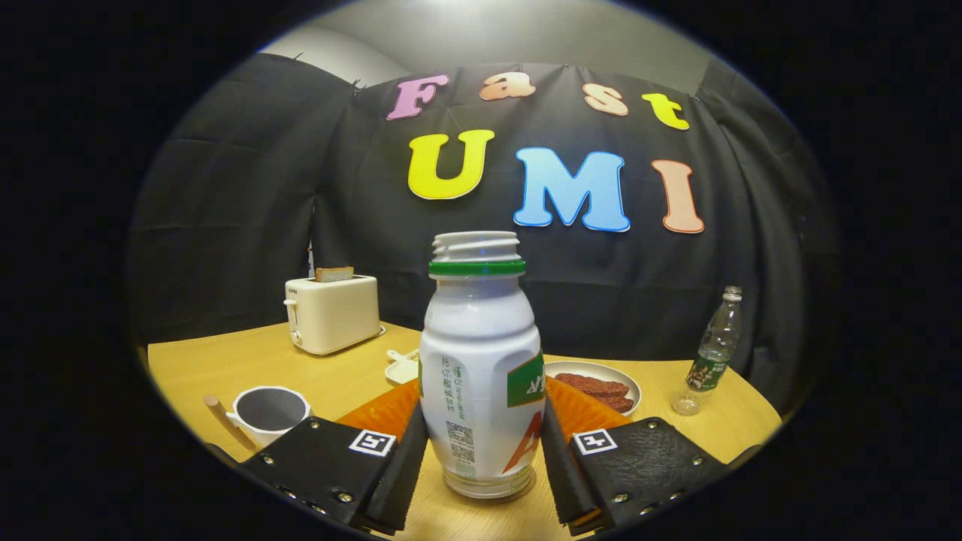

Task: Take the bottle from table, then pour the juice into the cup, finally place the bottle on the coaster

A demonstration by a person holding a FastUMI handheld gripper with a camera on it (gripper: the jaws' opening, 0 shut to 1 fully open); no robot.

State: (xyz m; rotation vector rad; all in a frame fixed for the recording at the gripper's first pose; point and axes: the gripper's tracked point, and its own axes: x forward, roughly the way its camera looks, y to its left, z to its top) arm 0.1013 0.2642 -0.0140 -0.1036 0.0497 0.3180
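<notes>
A white juice bottle [481, 361] with a green neck ring and no cap stands upright on the wooden table [203, 361]. It sits between the two fingers of my gripper [483, 443], and both pads press against its lower sides. Its base rests on the table top. Just behind the bottle lies an orange ribbed coaster [383, 412], partly hidden by the bottle and the fingers. A white cup [268, 412] with a handle stands left of the left finger, and it looks empty.
A cream toaster [332, 314] with a slice of bread stands at the back left. A white plate [630, 385] with sausages lies beyond the right finger. A clear water bottle [714, 349] stands farther right. A small white dish [402, 368] sits behind the coaster.
</notes>
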